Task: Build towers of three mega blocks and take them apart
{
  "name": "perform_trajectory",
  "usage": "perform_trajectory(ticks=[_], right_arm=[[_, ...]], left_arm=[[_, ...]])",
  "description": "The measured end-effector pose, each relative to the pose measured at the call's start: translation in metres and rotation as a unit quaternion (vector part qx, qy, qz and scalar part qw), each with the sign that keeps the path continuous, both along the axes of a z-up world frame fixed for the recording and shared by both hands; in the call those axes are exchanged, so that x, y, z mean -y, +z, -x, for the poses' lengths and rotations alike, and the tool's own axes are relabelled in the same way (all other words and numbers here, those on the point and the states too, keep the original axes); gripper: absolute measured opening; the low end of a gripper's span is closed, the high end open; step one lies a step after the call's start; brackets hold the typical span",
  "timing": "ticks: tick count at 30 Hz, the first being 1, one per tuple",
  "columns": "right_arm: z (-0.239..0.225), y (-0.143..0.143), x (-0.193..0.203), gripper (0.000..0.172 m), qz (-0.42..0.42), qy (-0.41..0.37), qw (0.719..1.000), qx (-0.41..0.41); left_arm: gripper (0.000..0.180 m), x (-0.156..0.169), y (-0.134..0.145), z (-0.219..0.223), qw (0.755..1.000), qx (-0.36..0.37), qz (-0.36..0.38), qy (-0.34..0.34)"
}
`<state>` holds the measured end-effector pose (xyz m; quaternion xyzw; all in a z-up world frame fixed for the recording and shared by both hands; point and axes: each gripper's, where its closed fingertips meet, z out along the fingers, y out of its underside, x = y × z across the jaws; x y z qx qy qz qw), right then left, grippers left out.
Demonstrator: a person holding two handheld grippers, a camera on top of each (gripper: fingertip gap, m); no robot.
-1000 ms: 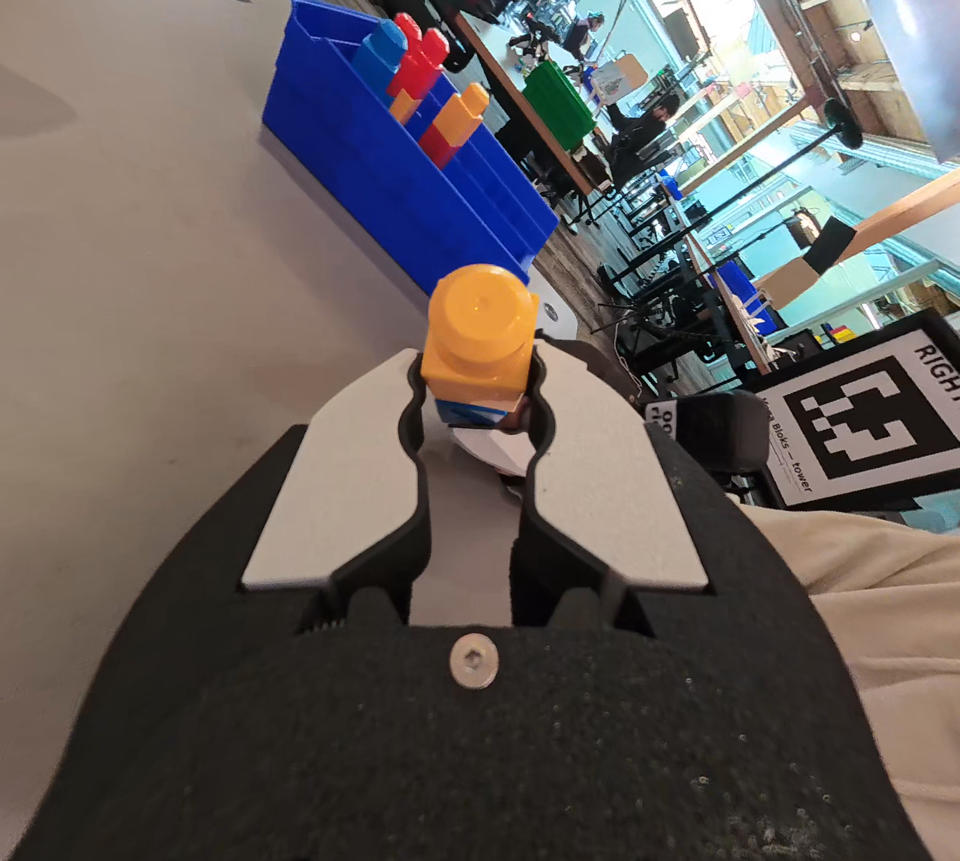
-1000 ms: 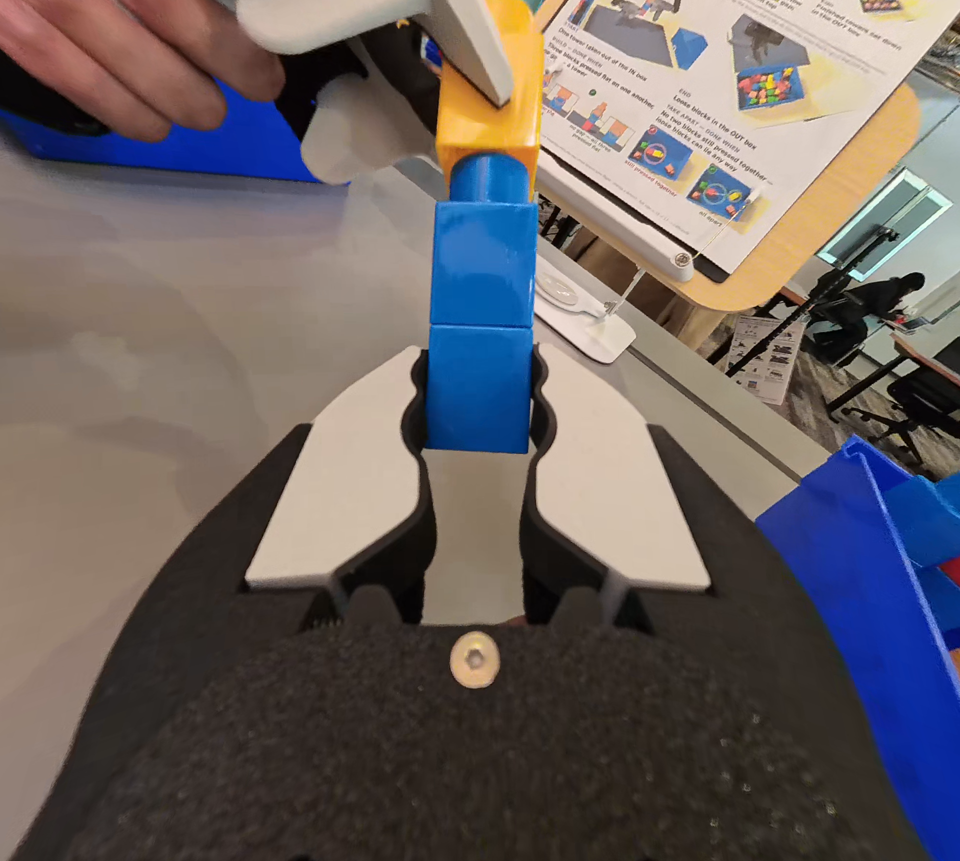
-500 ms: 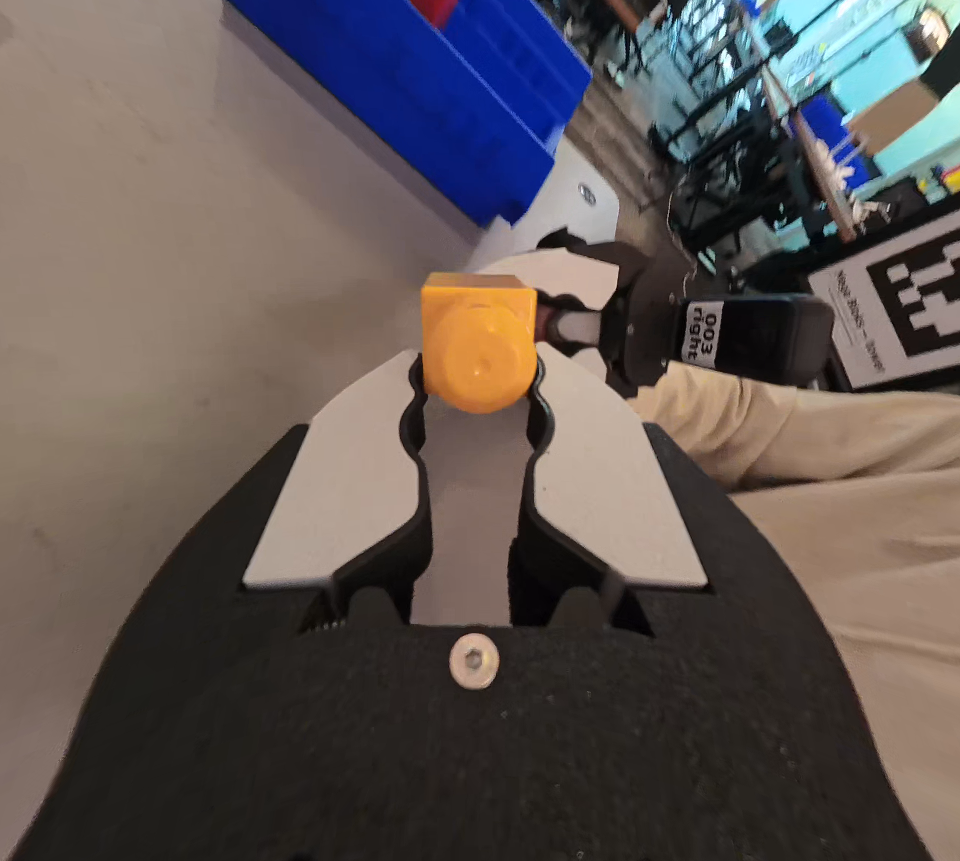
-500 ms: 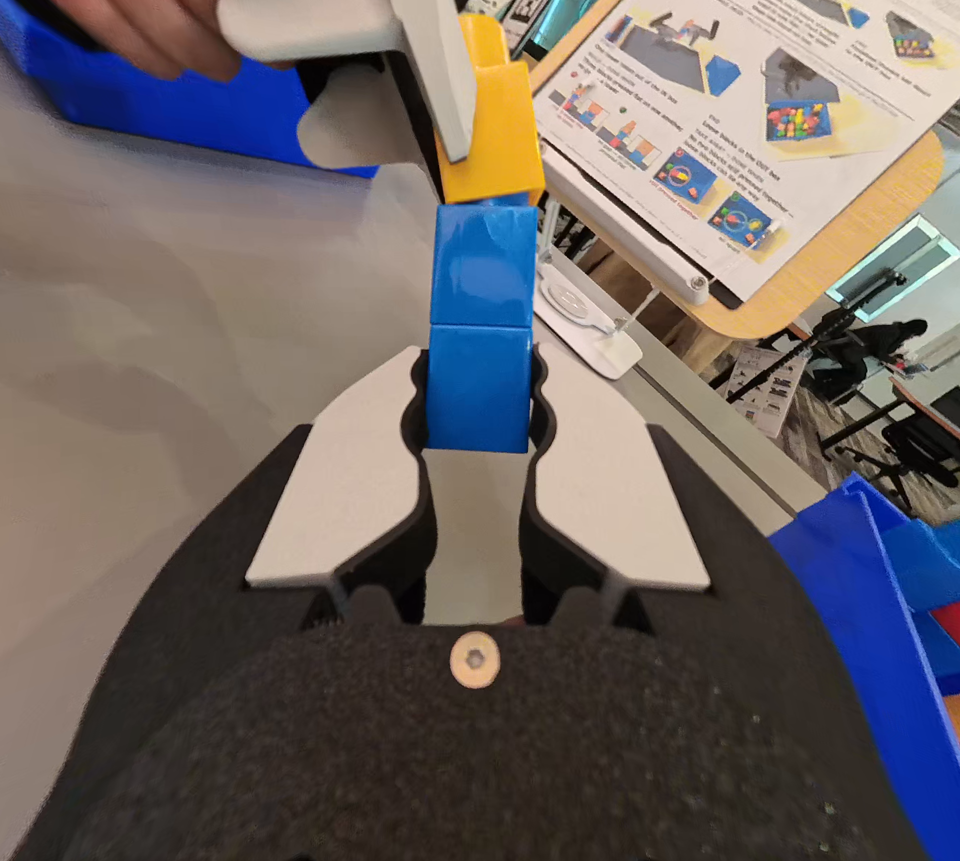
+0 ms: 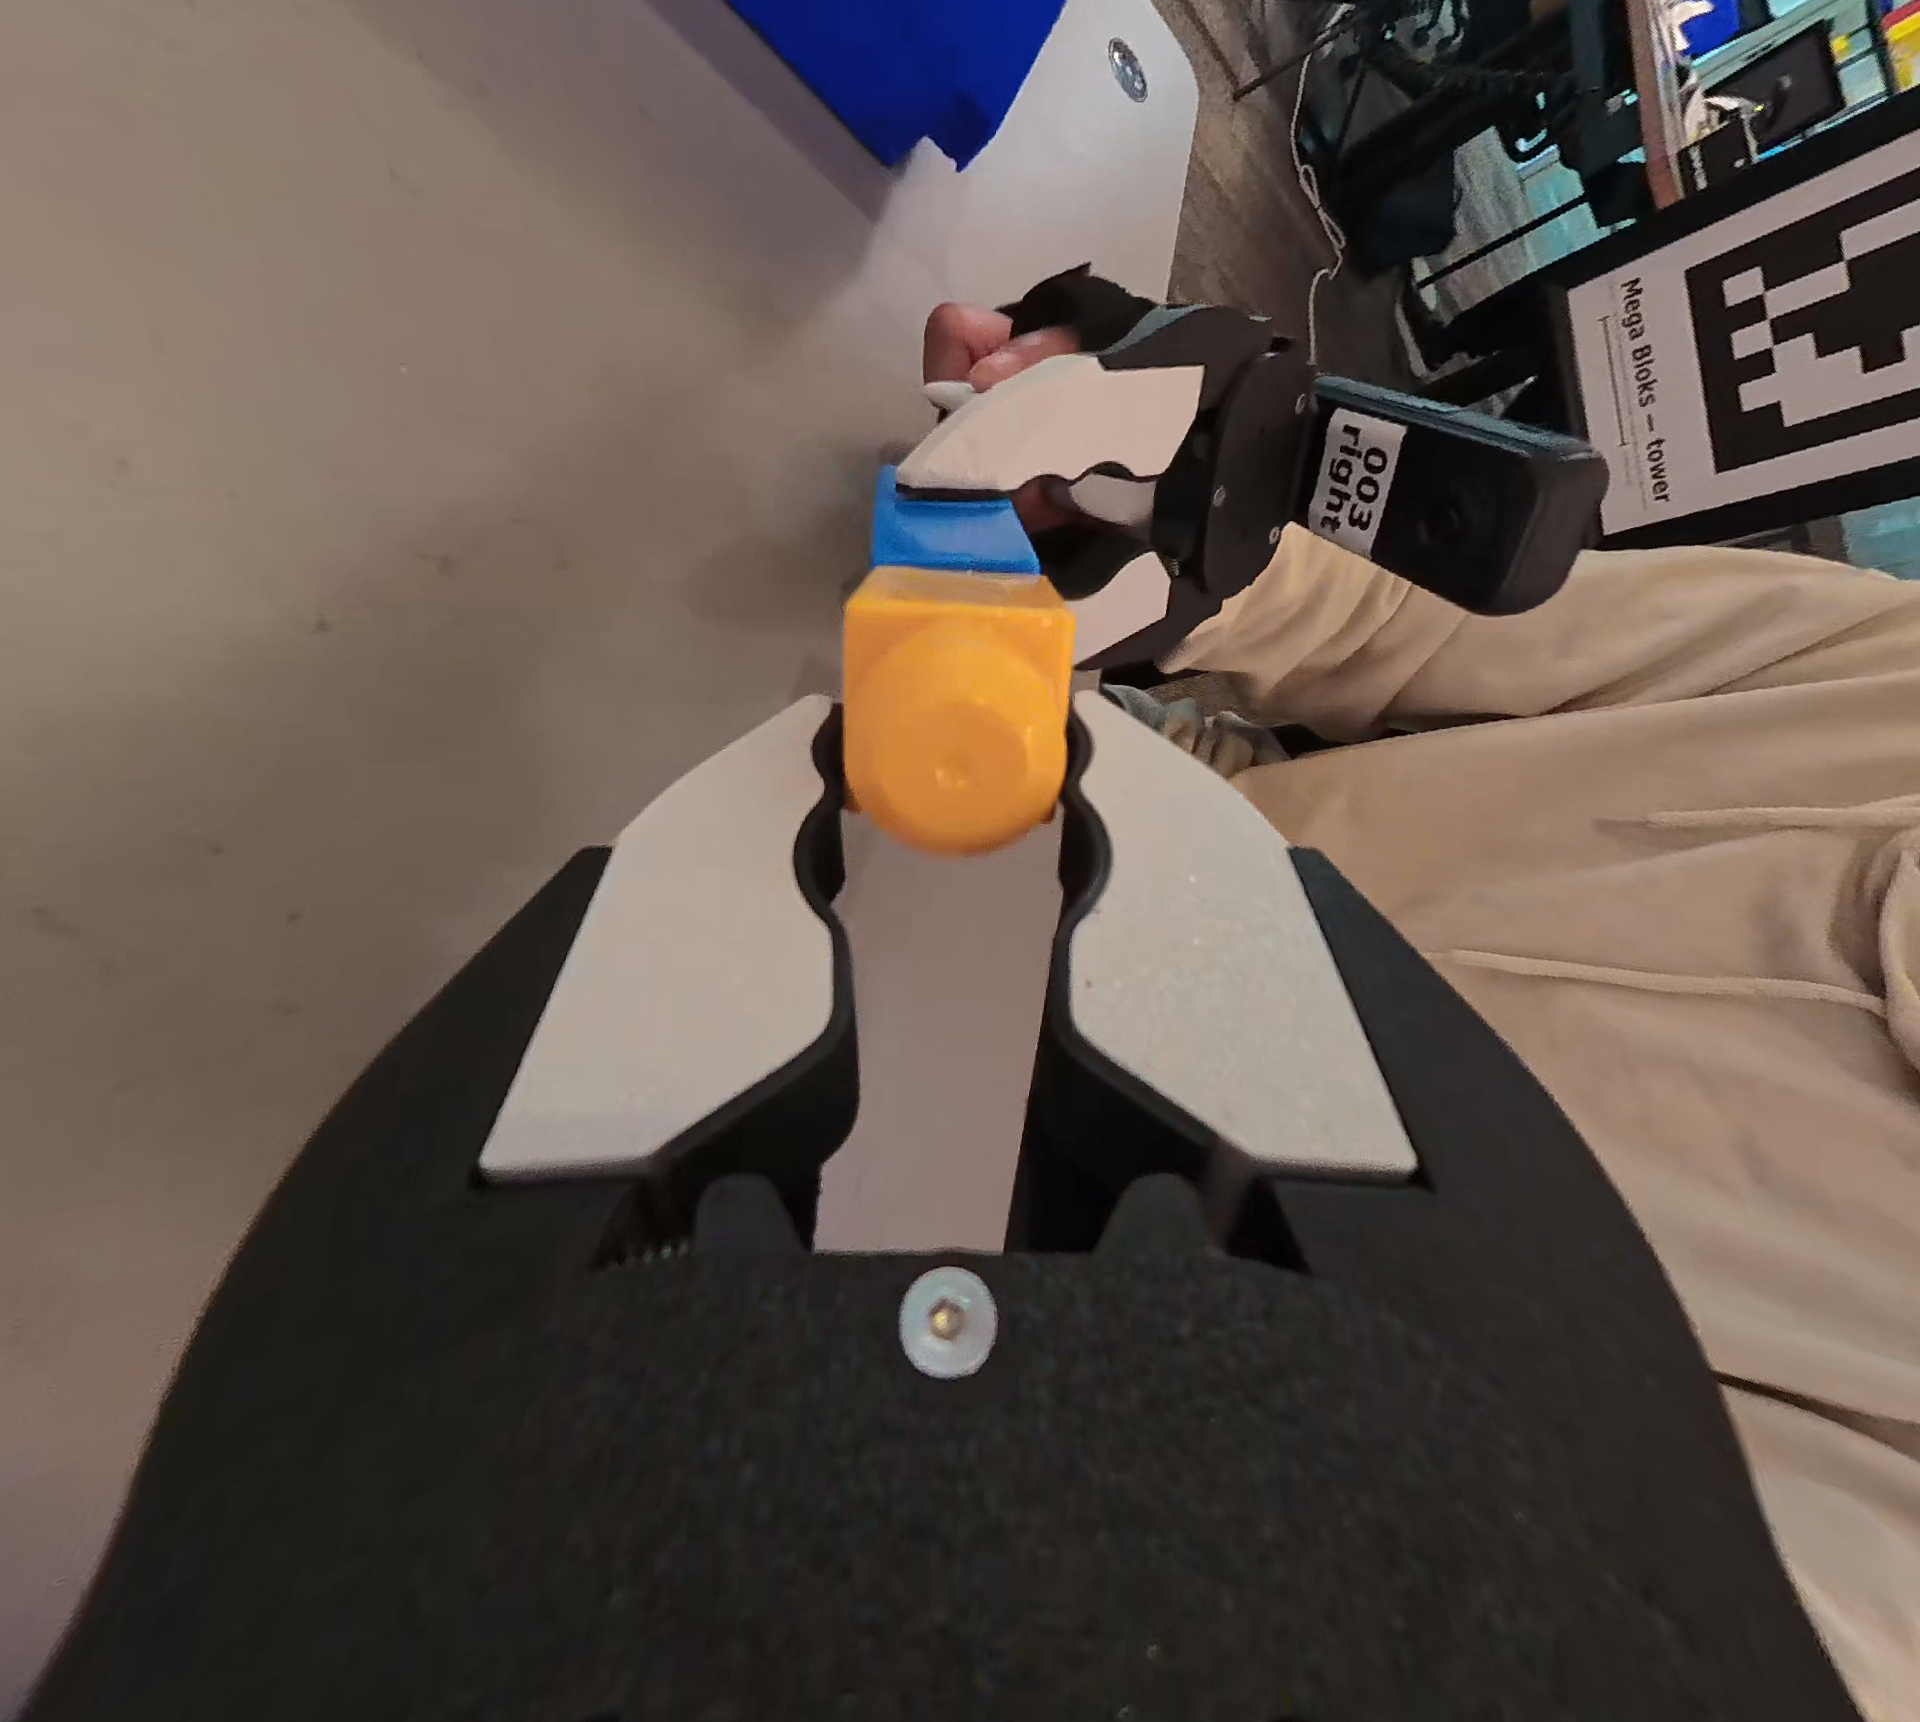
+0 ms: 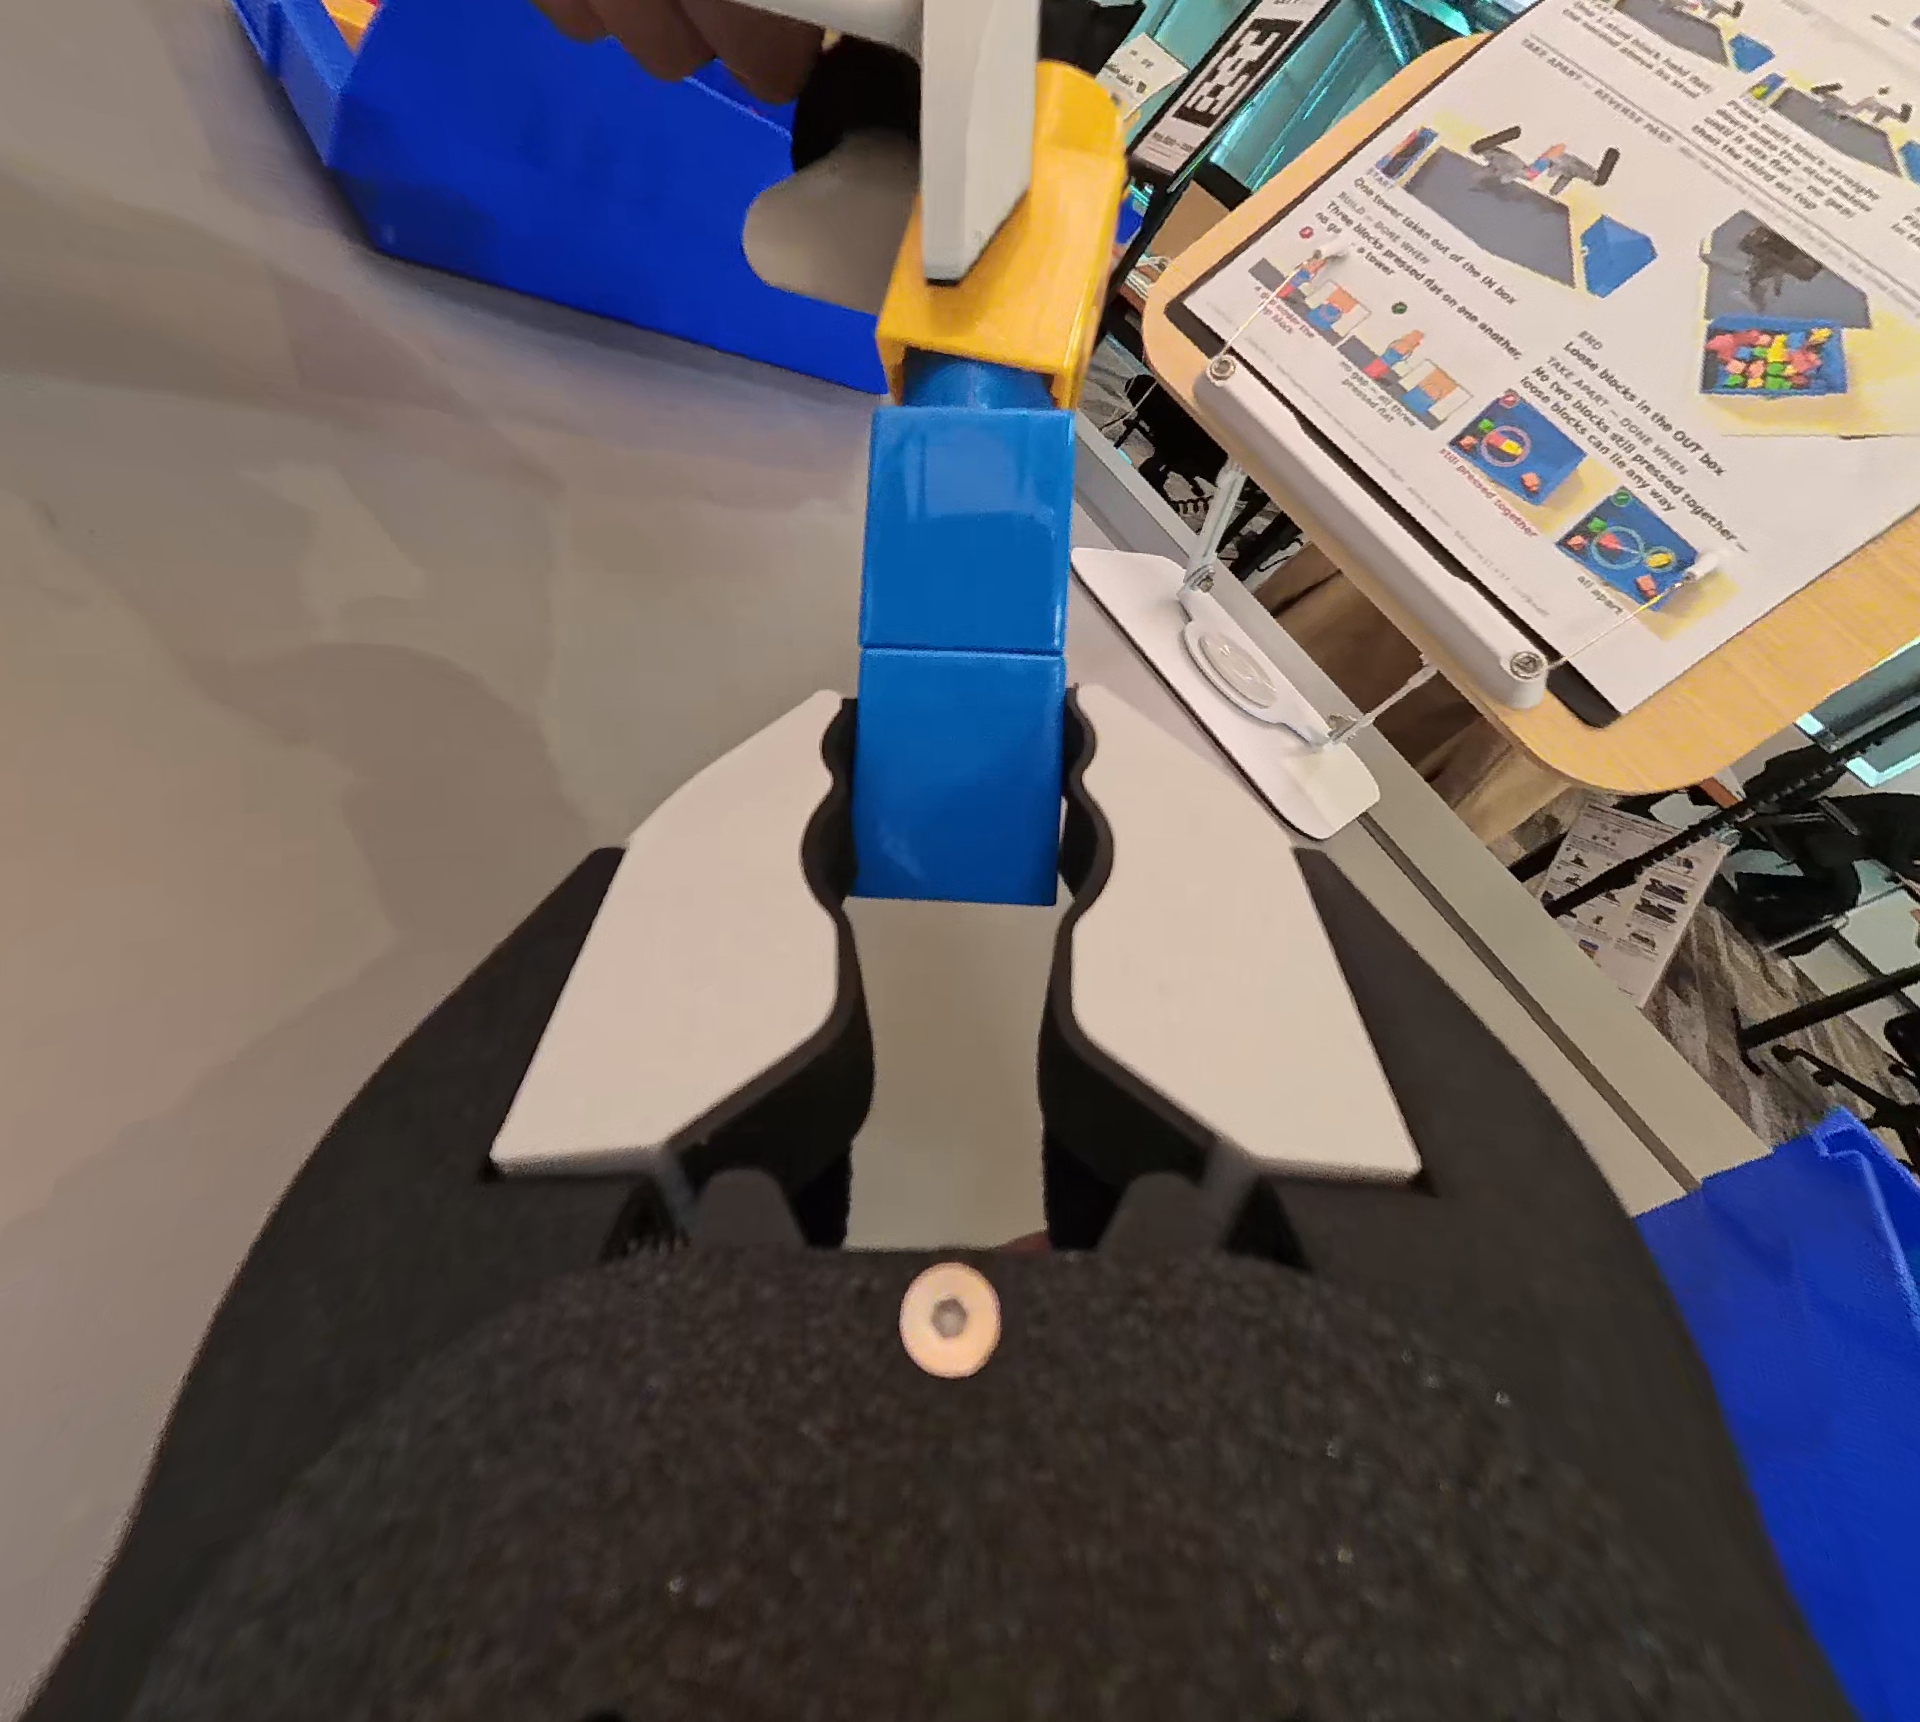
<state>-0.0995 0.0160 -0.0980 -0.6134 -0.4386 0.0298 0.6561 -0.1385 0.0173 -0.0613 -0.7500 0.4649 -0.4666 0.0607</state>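
Note:
My right gripper (image 6: 958, 789) is shut on the lower of two joined blue blocks (image 6: 961, 654) and holds them above the grey table (image 6: 364, 633). My left gripper (image 5: 954, 753) is shut on an orange block (image 5: 956, 716). In the right wrist view the orange block (image 6: 1023, 290) sits tilted over the stud of the upper blue block, with a gap between them. The left gripper's fingers (image 6: 977, 62) clamp it from above. In the left wrist view the right gripper (image 5: 1049, 477) shows beyond the orange block, clamped on the blue blocks (image 5: 951, 534).
A blue bin (image 6: 499, 124) with blocks stands at the back left on the table. Another blue bin (image 6: 1808, 1360) is at the right edge. An instruction sheet on a white stand (image 6: 1558, 301) rises at the right. A marker board (image 5: 1766, 322) and a person's beige sleeve (image 5: 1558, 737) are near.
The orange block went down flush on the upper blue block half a second ago and now stands tilted off it with the blue stud showing. My left gripper has swung to look down along the stack.

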Motion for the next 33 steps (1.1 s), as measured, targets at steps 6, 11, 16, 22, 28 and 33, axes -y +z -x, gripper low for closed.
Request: perform_trajectory(ticks=[6, 11, 16, 22, 28, 33], right_arm=[[0.000, -0.001, -0.001, 0.036, 0.006, -0.002, 1.000, 0.000], [-0.001, -0.001, -0.001, 0.036, 0.006, -0.003, 1.000, -0.002], [-0.001, -0.001, -0.001, 0.036, 0.006, -0.003, 1.000, -0.002], [0.001, -0.004, 0.001, 0.036, 0.006, -0.001, 1.000, 0.014], [0.001, -0.003, 0.003, 0.035, 0.005, 0.001, 1.000, 0.010], [0.000, 0.007, 0.007, 0.036, -0.003, 0.014, 1.000, -0.021]], left_arm=[[0.050, 0.001, 0.006, -0.010, 0.999, 0.029, 0.015, 0.003], [0.042, -0.010, 0.015, -0.008, 0.998, 0.049, -0.007, 0.029], [0.034, -0.017, 0.016, 0.001, 0.997, 0.046, -0.040, 0.041], [0.034, -0.018, 0.001, 0.005, 0.995, 0.020, -0.096, 0.032], [0.034, -0.019, -0.003, 0.005, 0.995, 0.047, -0.067, 0.050], [0.033, -0.015, 0.004, 0.001, 0.989, 0.135, 0.011, 0.058]])
